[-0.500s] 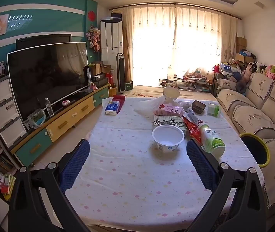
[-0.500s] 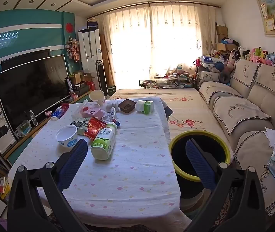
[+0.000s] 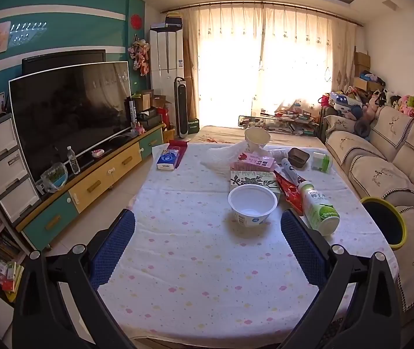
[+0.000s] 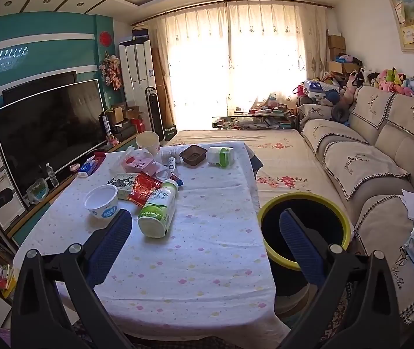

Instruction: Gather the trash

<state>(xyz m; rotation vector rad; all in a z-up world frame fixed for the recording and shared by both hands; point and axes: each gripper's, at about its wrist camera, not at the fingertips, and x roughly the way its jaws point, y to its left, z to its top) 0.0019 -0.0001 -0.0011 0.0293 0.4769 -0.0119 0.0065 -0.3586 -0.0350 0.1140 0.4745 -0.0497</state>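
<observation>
Trash piled far on the counter, wrappers overlapping, labels unreadable; bin half hidden by right fingers. Both sets wide, empty.

Near half of the table is sitting bare, so there's plenty of room for both grippers to be coming in low from the near edge. The left gripper is hanging wide open over that bare cloth, nothing between its jaws. First thing blocking the way forward is the bowl, with the bottle lying on its side just right of it. Behind those, cartons, a red wrapper and a cup are crowding the far right part. The far left edge is only holding a tissue pack. The bin is standing open off the right edge, under the right gripper, also wide open.
</observation>
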